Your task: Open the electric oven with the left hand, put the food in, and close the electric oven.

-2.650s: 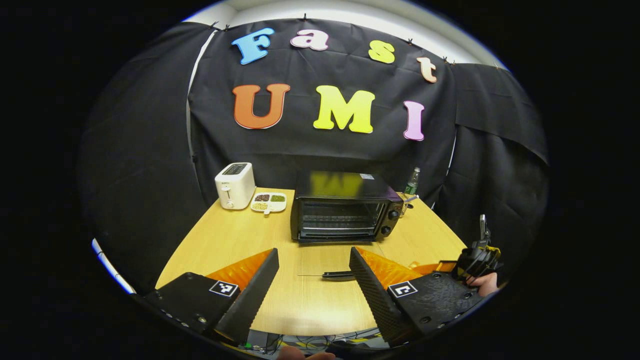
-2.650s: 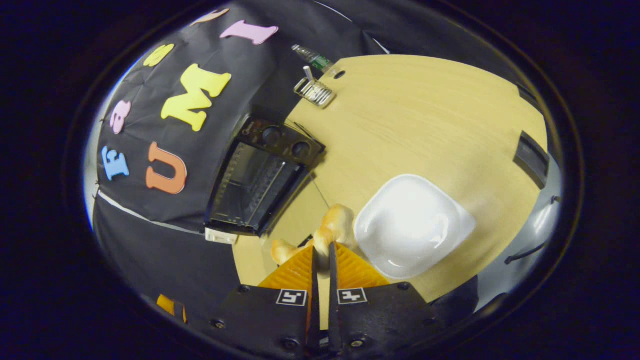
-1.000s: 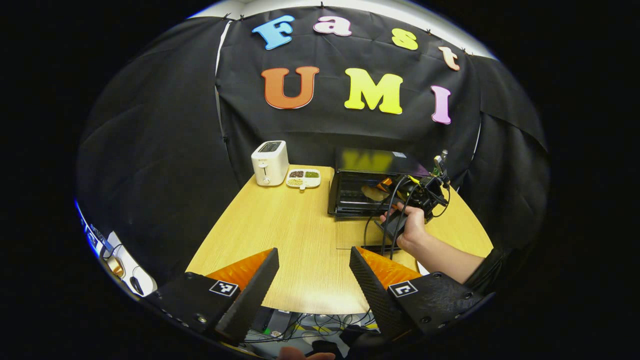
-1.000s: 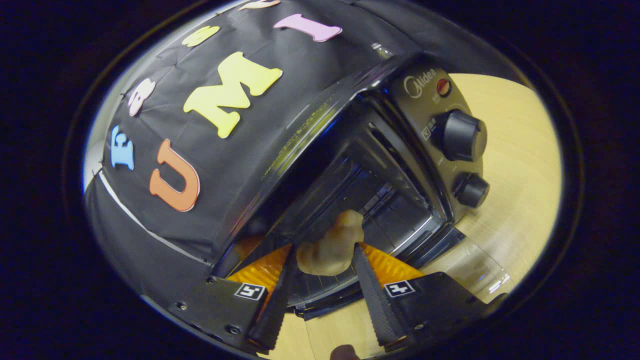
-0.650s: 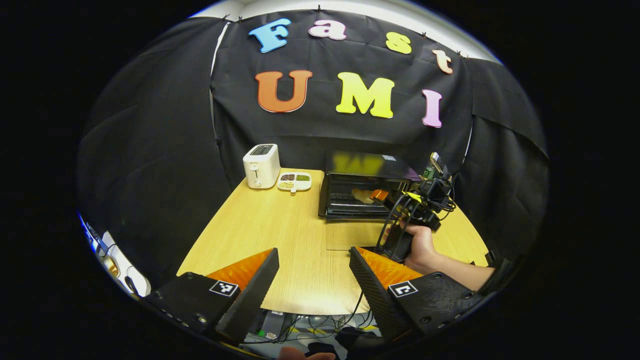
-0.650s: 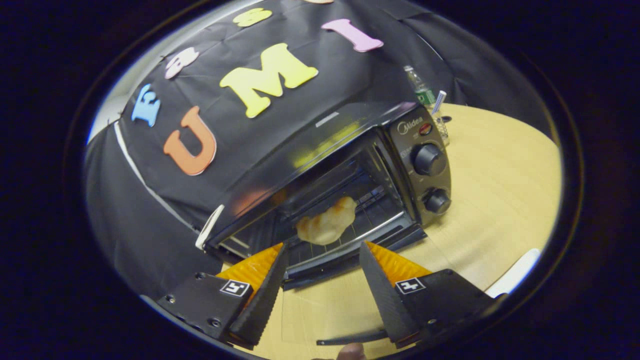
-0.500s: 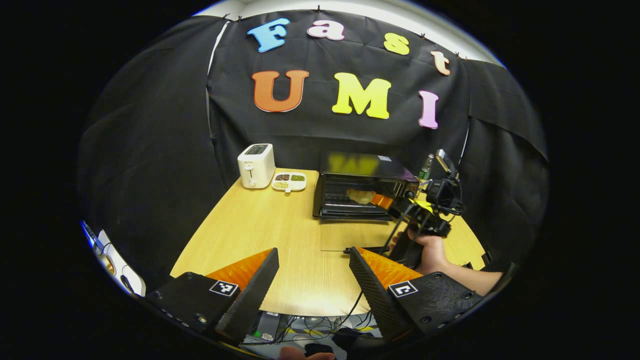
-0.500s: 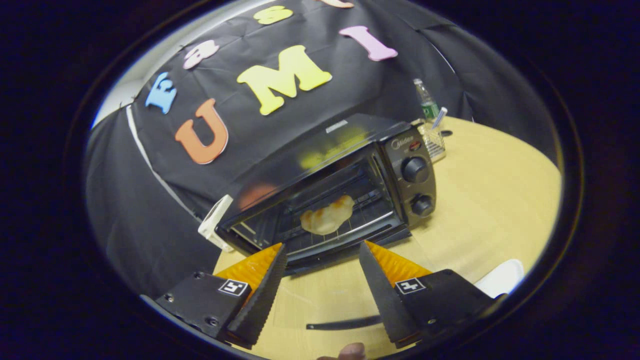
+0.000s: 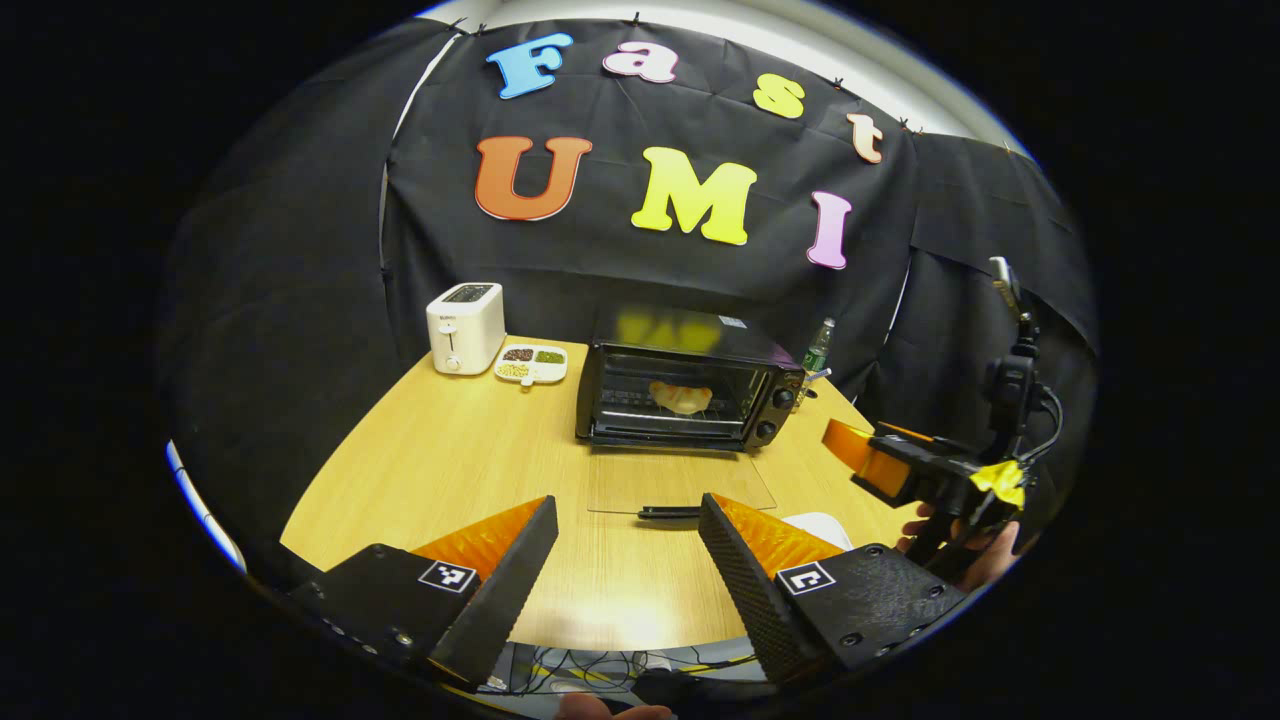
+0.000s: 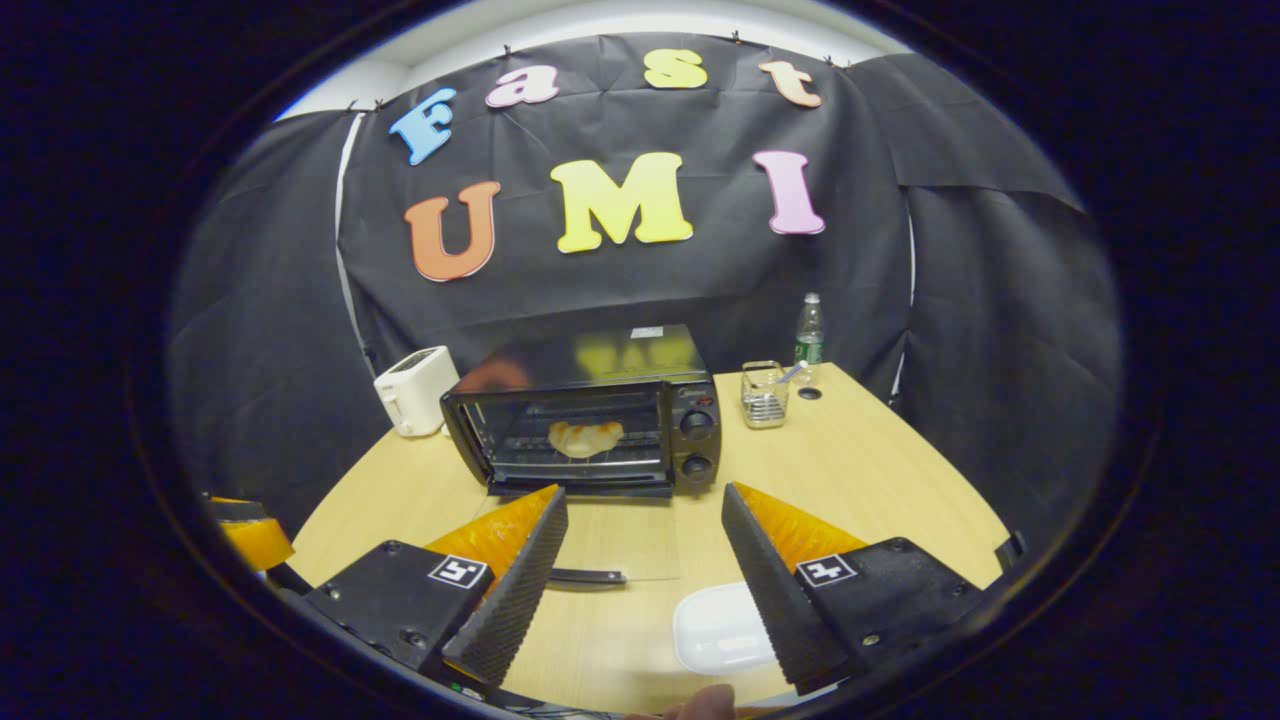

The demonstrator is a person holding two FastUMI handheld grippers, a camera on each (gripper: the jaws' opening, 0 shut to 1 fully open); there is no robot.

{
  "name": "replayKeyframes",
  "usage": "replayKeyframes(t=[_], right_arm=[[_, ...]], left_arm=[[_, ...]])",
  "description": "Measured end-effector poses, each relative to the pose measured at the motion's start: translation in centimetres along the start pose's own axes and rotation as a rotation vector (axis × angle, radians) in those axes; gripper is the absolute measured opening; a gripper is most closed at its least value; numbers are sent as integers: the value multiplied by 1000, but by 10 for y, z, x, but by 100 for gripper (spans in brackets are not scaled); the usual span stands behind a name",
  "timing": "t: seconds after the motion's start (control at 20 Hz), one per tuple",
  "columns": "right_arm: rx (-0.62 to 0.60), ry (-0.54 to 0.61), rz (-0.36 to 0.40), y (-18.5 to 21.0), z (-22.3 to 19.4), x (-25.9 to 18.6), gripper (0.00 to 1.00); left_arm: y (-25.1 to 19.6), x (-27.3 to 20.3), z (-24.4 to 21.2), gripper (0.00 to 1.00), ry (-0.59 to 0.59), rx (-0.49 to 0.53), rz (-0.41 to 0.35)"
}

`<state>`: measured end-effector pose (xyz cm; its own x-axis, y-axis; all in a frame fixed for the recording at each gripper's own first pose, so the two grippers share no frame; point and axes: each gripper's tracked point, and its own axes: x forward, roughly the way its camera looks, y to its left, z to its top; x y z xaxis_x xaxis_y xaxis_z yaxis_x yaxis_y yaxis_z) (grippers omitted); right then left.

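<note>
Starting nearest, the left gripper point(image 9: 625, 560) hangs over the table's point(image 9: 440, 470) front edge with its fingers spread wide and nothing between them. The right gripper point(image 10: 640, 560) is likewise spread and empty, above a white dish point(image 10: 715, 628). Just beyond lies the oven's glass door point(image 9: 680, 482), folded flat onto the table, its dark handle bar point(image 9: 670, 512) along the near edge. That bar looks like the sensible place to grip: stiff and narrow, whereas the pane is probably slick and breakable. Lifting should be light work on a hinge, though it may snap shut. Farther back, the electric oven point(image 9: 690, 390) stands open with the food point(image 9: 680, 397) resting on its rack.
</note>
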<state>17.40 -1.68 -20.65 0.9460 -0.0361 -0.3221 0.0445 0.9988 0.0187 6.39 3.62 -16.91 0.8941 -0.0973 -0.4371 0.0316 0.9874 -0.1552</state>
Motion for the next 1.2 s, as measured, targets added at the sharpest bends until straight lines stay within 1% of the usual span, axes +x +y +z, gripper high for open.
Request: replayKeyframes(t=[0.15, 0.35, 0.45, 0.55, 0.7, 0.85, 1.0, 1.1, 1.2], right_arm=[[-52, -21, -46, -15, 5, -29, 96], [19, 14, -63, -25, 2, -53, 97], [43, 19, -84, -35, 4, -65, 97], [58, 43, -102, -44, 1, -77, 97], [85, 48, -137, -59, 5, -94, 97], [95, 71, -166, -73, -2, -103, 97], [121, 145, -204, -92, -20, -105, 98], [126, 157, -231, -101, -24, -106, 98], [129, 159, -241, -106, -25, -109, 97]], left_arm=[[-10, 6, -13, 94, 19, -2, -26], [-21, 18, -34, 94, 58, -12, -53], [-27, 24, -42, 94, 72, -22, -66], [-29, 36, -50, 93, 84, -12, -62], [-40, 58, -70, 93, 106, 1, -72], [-47, 86, -87, 94, 114, 40, -53], [-57, 113, -107, 94, 169, 13, -37], [-56, 128, -115, 93, 193, 2, -19], [-50, 145, -122, 94, 215, -7, 11]])
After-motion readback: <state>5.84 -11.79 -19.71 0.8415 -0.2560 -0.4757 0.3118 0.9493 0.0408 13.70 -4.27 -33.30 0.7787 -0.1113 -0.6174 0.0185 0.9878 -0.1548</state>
